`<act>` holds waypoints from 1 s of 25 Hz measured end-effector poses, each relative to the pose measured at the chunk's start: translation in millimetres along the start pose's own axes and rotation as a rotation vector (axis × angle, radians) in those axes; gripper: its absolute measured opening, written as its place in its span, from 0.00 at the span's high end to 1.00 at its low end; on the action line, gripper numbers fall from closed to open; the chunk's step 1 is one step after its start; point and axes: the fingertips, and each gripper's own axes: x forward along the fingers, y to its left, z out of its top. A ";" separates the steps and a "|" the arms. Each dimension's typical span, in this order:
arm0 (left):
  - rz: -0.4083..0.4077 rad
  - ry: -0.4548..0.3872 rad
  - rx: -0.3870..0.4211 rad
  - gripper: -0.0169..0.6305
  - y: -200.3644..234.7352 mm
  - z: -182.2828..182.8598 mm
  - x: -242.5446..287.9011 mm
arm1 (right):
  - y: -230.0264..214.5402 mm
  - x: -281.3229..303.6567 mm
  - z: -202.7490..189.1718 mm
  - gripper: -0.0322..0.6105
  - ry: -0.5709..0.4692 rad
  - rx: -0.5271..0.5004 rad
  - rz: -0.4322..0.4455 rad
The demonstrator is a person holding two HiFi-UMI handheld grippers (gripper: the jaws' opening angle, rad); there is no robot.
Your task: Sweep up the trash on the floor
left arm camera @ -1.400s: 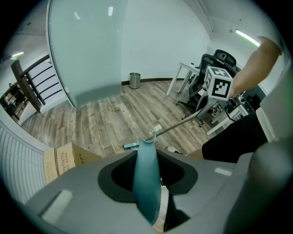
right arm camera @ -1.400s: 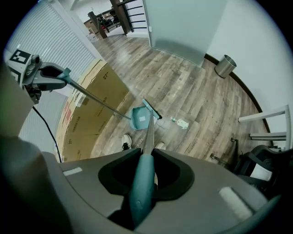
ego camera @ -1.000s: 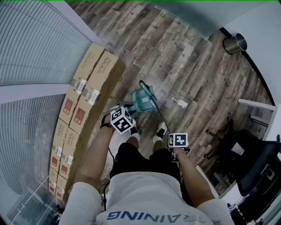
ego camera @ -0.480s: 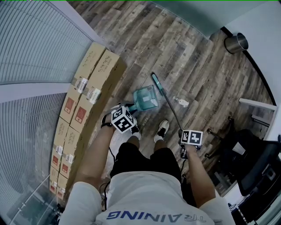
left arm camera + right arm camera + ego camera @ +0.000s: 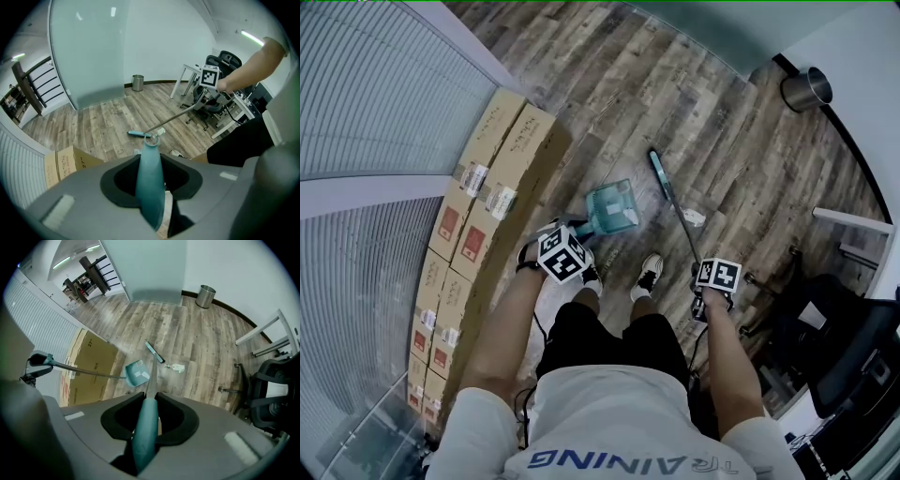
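A teal dustpan [image 5: 611,208] rests on the wood floor in front of the person's shoes. My left gripper [image 5: 565,251] is shut on its long teal handle [image 5: 150,183]. My right gripper [image 5: 712,284] is shut on the teal grip [image 5: 144,434] of a broom. The metal stick of the broom slants away to the narrow teal broom head [image 5: 657,172]. A small white piece of trash [image 5: 694,217] lies on the floor right of the dustpan, just right of the broom stick. In the right gripper view the trash [image 5: 177,367] lies right of the broom head [image 5: 154,352] and the dustpan [image 5: 138,372].
A row of cardboard boxes [image 5: 487,187] lines the slatted wall at the left. A metal bin [image 5: 807,89] stands by the far wall. At the right are white desk legs [image 5: 848,220] and a black office chair [image 5: 834,347]. The person's shoes [image 5: 649,275] are close to the dustpan.
My right gripper has moved to the right with the broom, and the broom head has swung from over the dustpan to the right, near the trash. The left gripper and dustpan stayed put.
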 end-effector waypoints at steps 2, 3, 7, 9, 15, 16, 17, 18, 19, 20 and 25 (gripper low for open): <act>0.000 -0.002 -0.001 0.78 -0.9 0.4 -0.3 | 15.4 4.2 -6.7 0.79 0.015 -0.053 -0.008; -0.001 -0.003 -0.001 0.78 -1.0 0.5 -0.4 | 24.2 4.9 -11.5 0.79 0.026 -0.094 -0.022; -0.004 -0.006 -0.003 0.78 -0.1 0.1 0.4 | 52.0 4.6 -37.8 0.79 0.068 -0.160 -0.034; -0.005 -0.009 -0.004 0.78 -0.2 0.7 1.1 | 60.5 1.4 -53.7 0.79 0.087 -0.155 -0.013; -0.004 -0.011 -0.008 0.78 1.0 2.7 2.4 | 87.9 -7.6 -92.1 0.79 0.126 -0.138 0.081; -0.004 -0.010 -0.008 0.78 0.7 3.2 2.3 | 92.0 -9.2 -94.8 0.79 0.129 -0.136 0.095; -0.004 -0.010 -0.008 0.78 0.4 3.4 1.9 | 97.0 -10.4 -97.6 0.79 0.135 -0.128 0.116; -0.003 -0.009 -0.008 0.78 0.1 3.5 1.6 | 102.9 -11.1 -100.8 0.79 0.146 -0.117 0.143; -0.002 -0.009 -0.008 0.78 -0.3 3.4 1.6 | 109.1 -11.5 -104.3 0.79 0.160 -0.104 0.172; -0.001 -0.009 -0.009 0.78 -0.9 3.3 2.0 | 114.7 -11.8 -107.5 0.79 0.172 -0.097 0.195; -0.001 -0.007 -0.020 0.78 -2.9 2.1 1.7 | 118.1 -12.8 -108.4 0.79 0.162 -0.141 0.187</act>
